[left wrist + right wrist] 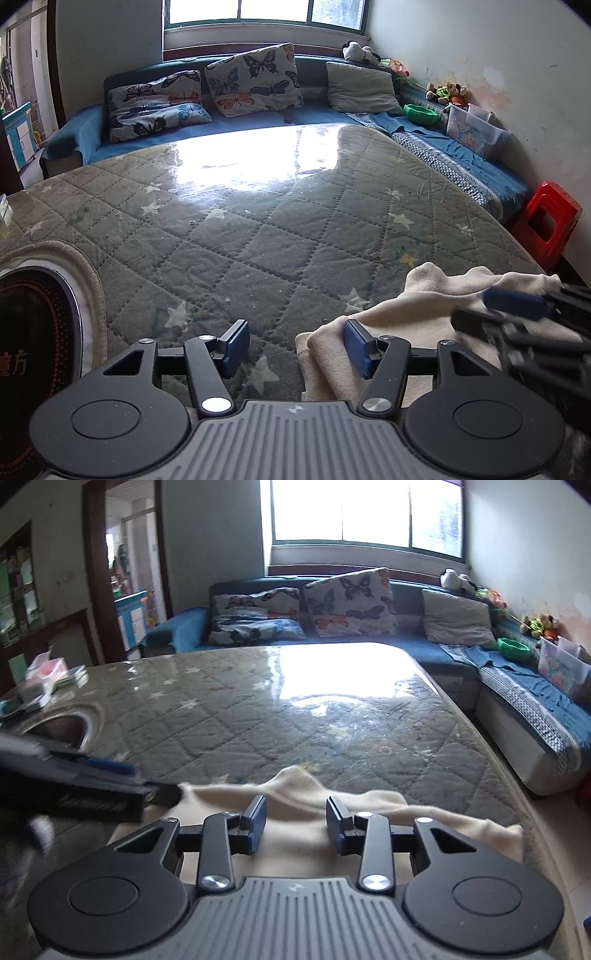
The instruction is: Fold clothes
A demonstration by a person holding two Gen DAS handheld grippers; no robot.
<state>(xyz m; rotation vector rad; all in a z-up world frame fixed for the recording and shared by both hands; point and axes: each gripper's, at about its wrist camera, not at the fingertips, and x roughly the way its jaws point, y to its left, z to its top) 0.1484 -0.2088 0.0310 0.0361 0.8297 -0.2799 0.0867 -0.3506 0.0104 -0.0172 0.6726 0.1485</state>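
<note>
We anchor everything on the quilted table [258,229], grey-green with stars under a glossy clear cover, filling most of both views. Beyond its far edge we see the blue corner sofa [436,651] running under the window [365,513] and along the right wall, with butterfly cushions [255,79] and a plain grey cushion [360,88]. Off the table's right side stands a red plastic stool [546,225]. At the table's left near edge we see a round heater cutout [37,332] with a braided rim.

The cream garment [417,321] lies bunched on the table's near right corner, partly folded over itself, its edge close to the table's rim.

Our left gripper [297,349] sits over the garment's left edge, jaws spread wide: one pad over bare table, the other over cloth, nothing pinched. Our right gripper [296,825] hangs above the garment's middle, jaws parted with a clear gap, cloth below them but not clamped.
</note>
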